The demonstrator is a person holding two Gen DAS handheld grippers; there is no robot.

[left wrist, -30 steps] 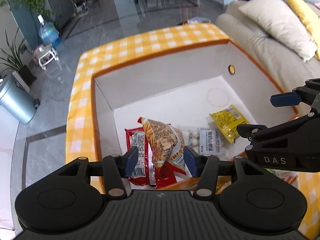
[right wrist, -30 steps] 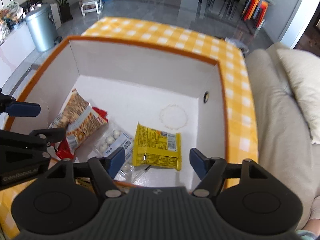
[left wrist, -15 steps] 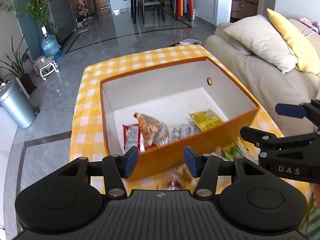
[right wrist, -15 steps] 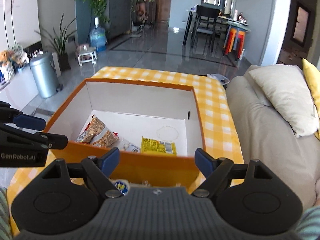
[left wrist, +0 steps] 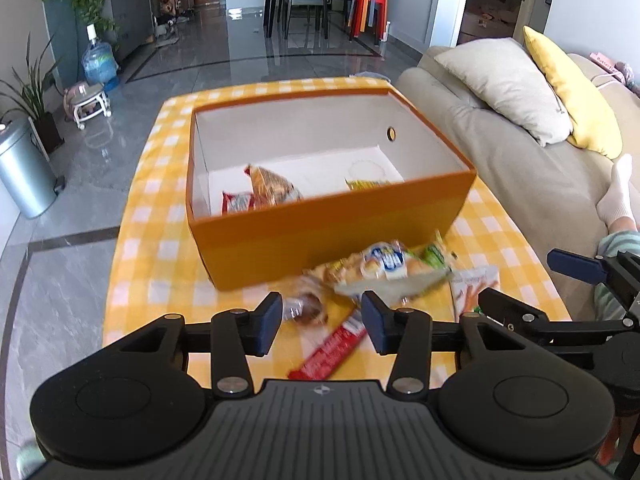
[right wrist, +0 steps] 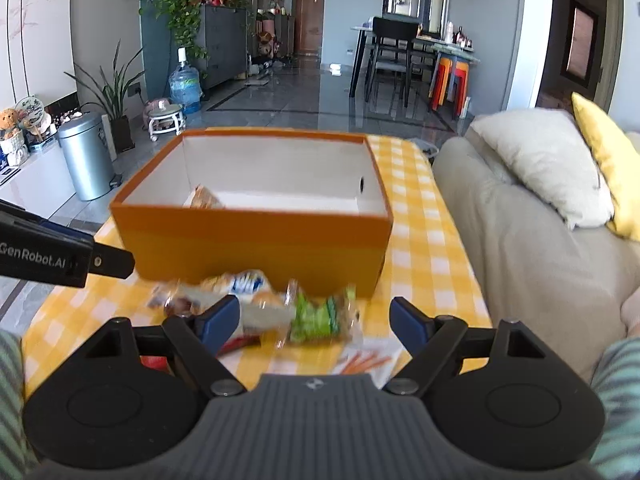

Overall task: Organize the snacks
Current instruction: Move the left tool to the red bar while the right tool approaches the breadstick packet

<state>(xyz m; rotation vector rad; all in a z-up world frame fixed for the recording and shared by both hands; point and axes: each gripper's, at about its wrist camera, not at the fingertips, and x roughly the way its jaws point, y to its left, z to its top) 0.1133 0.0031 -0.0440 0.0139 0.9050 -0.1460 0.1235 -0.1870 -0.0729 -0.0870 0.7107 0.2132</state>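
An orange box stands on the checked table. Inside it I see an orange-patterned chip bag, a red packet and a yellow packet. Loose snacks lie in front of the box: a bun packet with a blue label, a green packet, a carrot-stick packet, a brown packet and a red bar. My left gripper hovers over the brown packet and the red bar, its jaws closing with nothing gripped. My right gripper is open above the green packet.
The yellow checked cloth covers the table. A beige sofa with cushions runs along the right, with a socked foot on it. A metal bin stands on the floor at the left. Striped sleeves show at the picture edges.
Both grippers have drawn back from above the box interior to the near side of the table. The loose snacks in front of the box have come into view. The left jaws have narrowed.
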